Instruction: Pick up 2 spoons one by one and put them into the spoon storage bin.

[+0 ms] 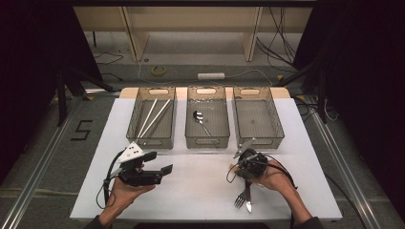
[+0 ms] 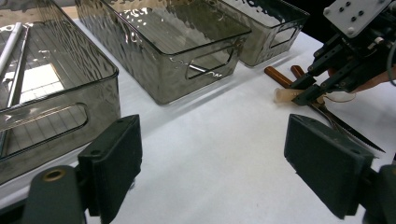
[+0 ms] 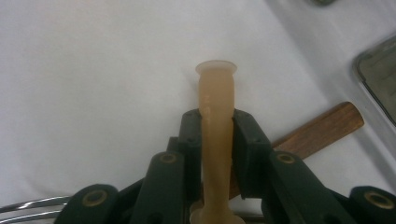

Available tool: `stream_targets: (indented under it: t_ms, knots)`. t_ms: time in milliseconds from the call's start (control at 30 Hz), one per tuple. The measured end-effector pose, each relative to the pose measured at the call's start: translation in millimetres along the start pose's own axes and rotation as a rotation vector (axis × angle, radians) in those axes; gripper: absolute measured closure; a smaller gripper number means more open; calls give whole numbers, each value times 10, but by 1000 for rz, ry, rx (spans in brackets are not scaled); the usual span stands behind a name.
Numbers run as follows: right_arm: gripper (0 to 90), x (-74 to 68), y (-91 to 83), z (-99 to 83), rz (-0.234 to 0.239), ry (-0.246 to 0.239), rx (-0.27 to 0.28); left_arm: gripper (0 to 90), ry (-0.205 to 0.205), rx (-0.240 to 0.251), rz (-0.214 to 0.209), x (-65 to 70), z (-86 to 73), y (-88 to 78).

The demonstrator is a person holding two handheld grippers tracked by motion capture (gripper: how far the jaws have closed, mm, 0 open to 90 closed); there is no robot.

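Note:
My right gripper (image 1: 239, 169) is shut on the pale beige handle (image 3: 215, 98) of a utensil, low over the white table on the right. The same handle (image 2: 286, 95) pokes out past the jaws in the left gripper view. Under it lies a brown wooden handle (image 3: 322, 130). A fork (image 1: 240, 199) and a knife tip (image 1: 249, 206) stick out toward the table's front edge below the hand. My left gripper (image 1: 161, 162) stands open at front left, held level, with nothing between its fingers (image 2: 116, 163).
Three smoky clear bins stand in a row at the back. The left bin (image 1: 136, 112) holds chopsticks (image 1: 154, 117), the middle bin (image 1: 190, 114) a spoon (image 1: 199, 117), and the right bin (image 1: 274, 117) nothing. The white table (image 1: 200, 191) has open room between the hands.

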State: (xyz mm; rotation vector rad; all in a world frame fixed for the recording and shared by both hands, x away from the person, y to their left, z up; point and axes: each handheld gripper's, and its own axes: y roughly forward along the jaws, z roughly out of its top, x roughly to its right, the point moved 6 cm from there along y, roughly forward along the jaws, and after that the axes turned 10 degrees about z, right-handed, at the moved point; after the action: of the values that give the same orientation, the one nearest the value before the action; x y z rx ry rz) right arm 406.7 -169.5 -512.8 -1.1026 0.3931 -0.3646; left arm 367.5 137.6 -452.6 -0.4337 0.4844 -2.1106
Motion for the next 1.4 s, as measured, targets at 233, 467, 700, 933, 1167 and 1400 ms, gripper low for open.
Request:
stream_targets:
  t_ms: [233, 467, 700, 933, 1167, 1400]
  knots:
    - [762, -43, -106, 59, 8, -12, 41, 187, 0, 1, 2, -6, 1, -7]
    - [762, -23, -295, 142, -2, 1, 110, 187, -14, 17, 8, -47, 19, -32]
    - [760, 71, -456, 348, -32, 6, 189, 183, -15, 33, 10, -73, 25, -61]
    - [759, 192, -567, 605, -47, 17, 245, 170, -5, 46, 11, -76, 18, -82]
    - [759, 300, -656, 931, -59, 39, 302, 163, -7, 48, 12, -62, -3, -118]
    - [759, 372, -668, 1235, -64, 37, 334, 161, -9, 60, 27, -86, -4, -140]
